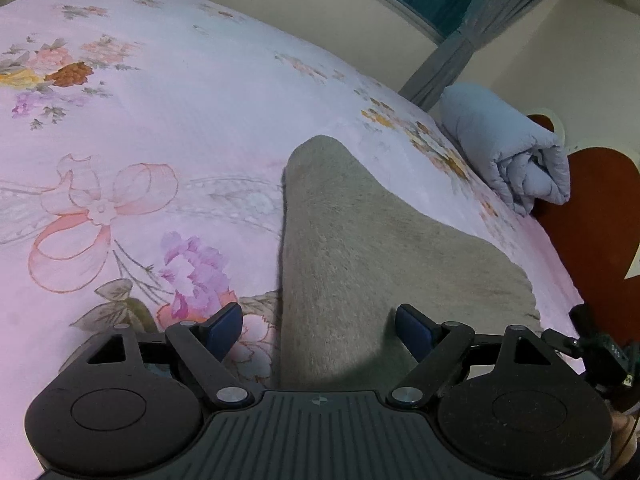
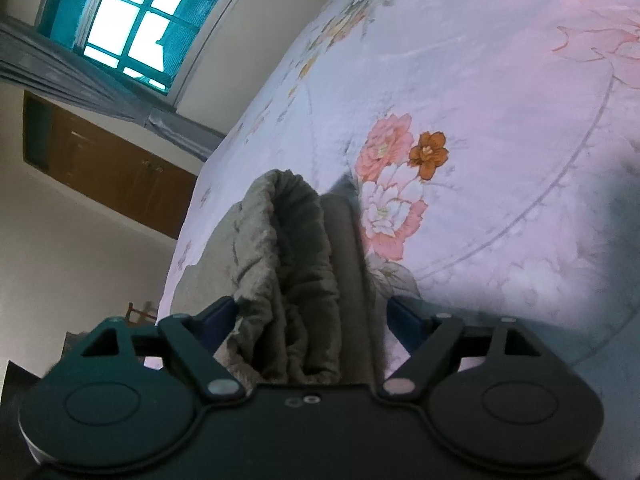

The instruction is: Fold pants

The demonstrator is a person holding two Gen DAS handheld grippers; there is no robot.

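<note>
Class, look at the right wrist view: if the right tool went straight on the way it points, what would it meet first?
Probably the grey pants: their bunched, gathered edge already lies between the open right tool, with the floral bedsheet beyond. Depth is hard to judge.

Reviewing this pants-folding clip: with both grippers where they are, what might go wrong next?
1. The right gripper is open around the bunched waistband of the pants; closing may catch only some layers, so the fold sags.
2. The left gripper straddles the pants' edge; closing could pinch the floral sheet too.
</note>
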